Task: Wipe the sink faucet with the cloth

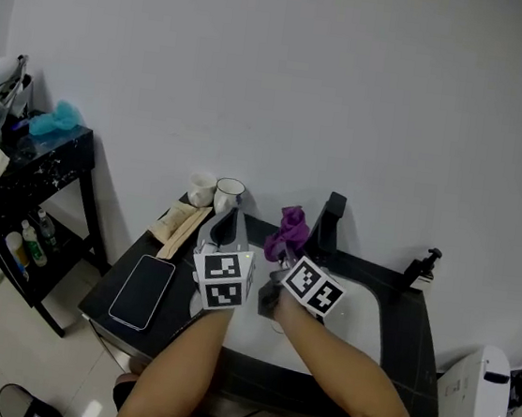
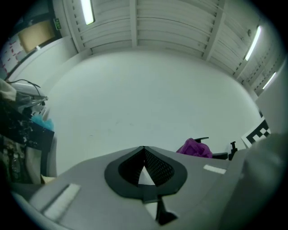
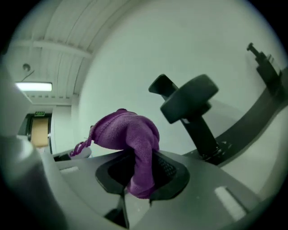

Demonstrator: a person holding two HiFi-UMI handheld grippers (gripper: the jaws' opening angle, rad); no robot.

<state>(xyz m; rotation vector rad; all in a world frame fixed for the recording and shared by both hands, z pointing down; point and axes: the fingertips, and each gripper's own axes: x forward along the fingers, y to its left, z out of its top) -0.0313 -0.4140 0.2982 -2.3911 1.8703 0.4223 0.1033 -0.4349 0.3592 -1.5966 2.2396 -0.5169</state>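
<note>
A purple cloth [image 1: 287, 232] is pinched in my right gripper [image 1: 281, 255], whose jaws are shut on it; in the right gripper view the cloth [image 3: 130, 141] bunches up above the jaws. The black faucet [image 1: 328, 225] stands just right of the cloth at the back of the sink, and its head and handle [image 3: 188, 101] sit close beyond the cloth, apart from it. My left gripper [image 1: 224, 230] hangs left of the cloth over the counter with jaws shut and nothing between them [image 2: 145, 173]. The cloth [image 2: 195, 148] shows at the right in the left gripper view.
The white sink basin [image 1: 360, 324] sits in a black counter [image 1: 411, 344]. A phone [image 1: 142, 289] lies at the counter's left, with two cups [image 1: 216, 191] and a packet behind it. A soap pump [image 1: 423, 267] stands at the right. A black shelf [image 1: 33, 180] is far left.
</note>
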